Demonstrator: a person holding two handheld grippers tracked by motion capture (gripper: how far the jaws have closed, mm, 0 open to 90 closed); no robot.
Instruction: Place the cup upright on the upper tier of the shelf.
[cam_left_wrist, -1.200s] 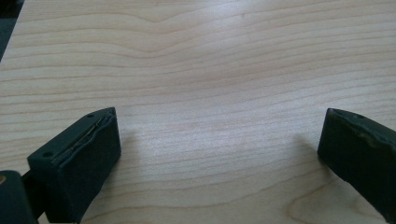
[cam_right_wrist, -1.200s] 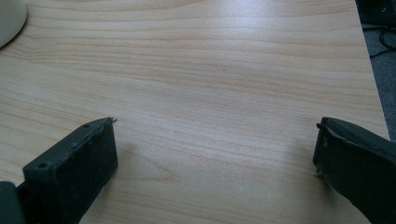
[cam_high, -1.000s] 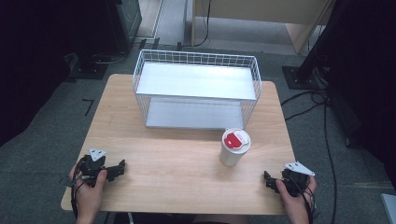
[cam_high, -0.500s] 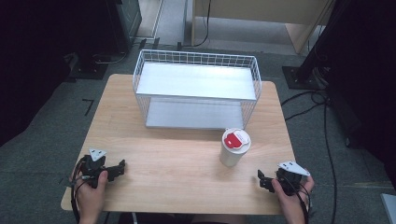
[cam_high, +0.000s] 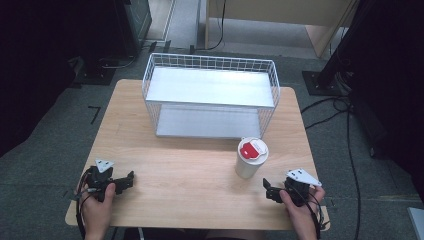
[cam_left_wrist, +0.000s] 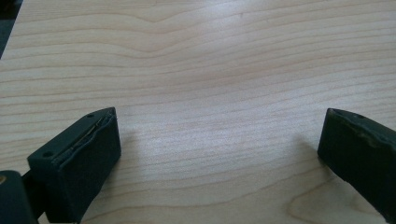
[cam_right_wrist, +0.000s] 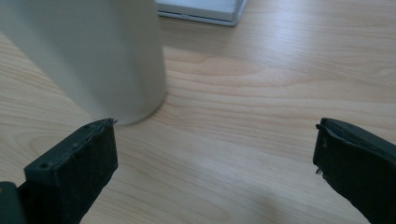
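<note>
A white cup (cam_high: 248, 159) with a red-and-white lid stands upright on the wooden table (cam_high: 190, 165), just in front of the wire basket. My right gripper (cam_high: 270, 190) rests near the front right edge, a little right of and nearer than the cup, its jaws wide apart. In the right gripper view the cup's pale wall (cam_right_wrist: 93, 51) rises just beyond the left jaw, nothing between the fingertips (cam_right_wrist: 215, 158). My left gripper (cam_high: 128, 180) sits at the front left, open over bare wood (cam_left_wrist: 219, 144).
A white wire basket (cam_high: 210, 97) with a flat upper shelf and a lower tray stands at the back middle of the table. Dark floor, cables and stands surround the table. A light cabinet is at the far back.
My right gripper has shifted left along the front edge, closer to the cup. The left gripper and the cup have stayed where they were.
</note>
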